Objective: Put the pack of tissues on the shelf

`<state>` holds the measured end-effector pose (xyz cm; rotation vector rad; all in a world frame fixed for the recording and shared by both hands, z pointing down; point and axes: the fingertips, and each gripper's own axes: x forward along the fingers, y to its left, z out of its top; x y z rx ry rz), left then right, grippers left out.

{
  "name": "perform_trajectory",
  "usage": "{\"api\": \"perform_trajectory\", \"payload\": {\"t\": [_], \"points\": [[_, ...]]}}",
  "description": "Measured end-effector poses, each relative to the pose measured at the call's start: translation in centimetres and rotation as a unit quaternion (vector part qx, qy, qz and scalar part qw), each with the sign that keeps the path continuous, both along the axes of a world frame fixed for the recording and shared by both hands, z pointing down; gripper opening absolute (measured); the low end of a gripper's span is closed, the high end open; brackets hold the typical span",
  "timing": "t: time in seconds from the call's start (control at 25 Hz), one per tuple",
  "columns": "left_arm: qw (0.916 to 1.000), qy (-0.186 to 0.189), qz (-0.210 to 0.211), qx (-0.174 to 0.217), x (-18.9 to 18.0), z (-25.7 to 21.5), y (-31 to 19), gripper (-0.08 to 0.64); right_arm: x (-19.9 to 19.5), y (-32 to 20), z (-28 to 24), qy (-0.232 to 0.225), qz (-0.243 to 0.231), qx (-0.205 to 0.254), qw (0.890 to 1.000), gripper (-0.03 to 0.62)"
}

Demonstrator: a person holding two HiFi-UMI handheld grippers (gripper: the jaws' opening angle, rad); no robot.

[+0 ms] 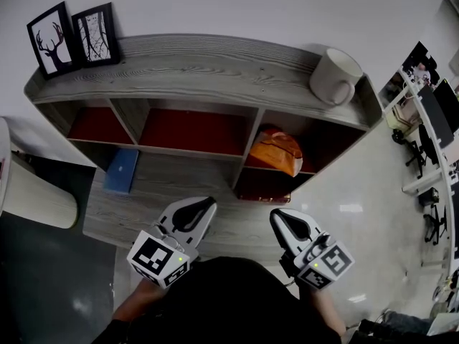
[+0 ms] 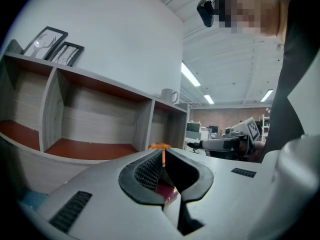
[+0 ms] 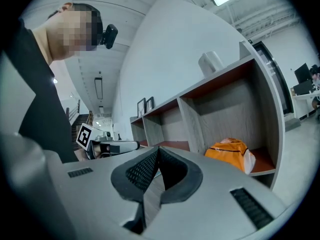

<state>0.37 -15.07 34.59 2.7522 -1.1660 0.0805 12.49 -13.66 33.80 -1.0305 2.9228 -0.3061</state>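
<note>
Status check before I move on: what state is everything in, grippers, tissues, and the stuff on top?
Left gripper: fingers together, empty.
Right gripper: fingers together, empty.
Pack of tissues: lying in the right-hand compartment of the shelf, untouched.
Mug: upright on the shelf top, right end.
Picture frames: standing on the shelf top, left end.

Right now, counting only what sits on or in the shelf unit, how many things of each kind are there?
Picture frames: 2
Mug: 1
Orange tissue pack: 1
Blue flat item: 1
Total: 5
</note>
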Motion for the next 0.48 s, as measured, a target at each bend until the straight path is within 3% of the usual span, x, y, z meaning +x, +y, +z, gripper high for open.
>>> {"api": "perform_trajectory", "payload": {"t": [0.48], "points": [[1.0000,0.003,-0.002,-0.005,0.38,-0.10,-0.12,0.028,0.92,-0.38,-0.06,-0.002,0.010,0.000,1.000,0.017]]}}
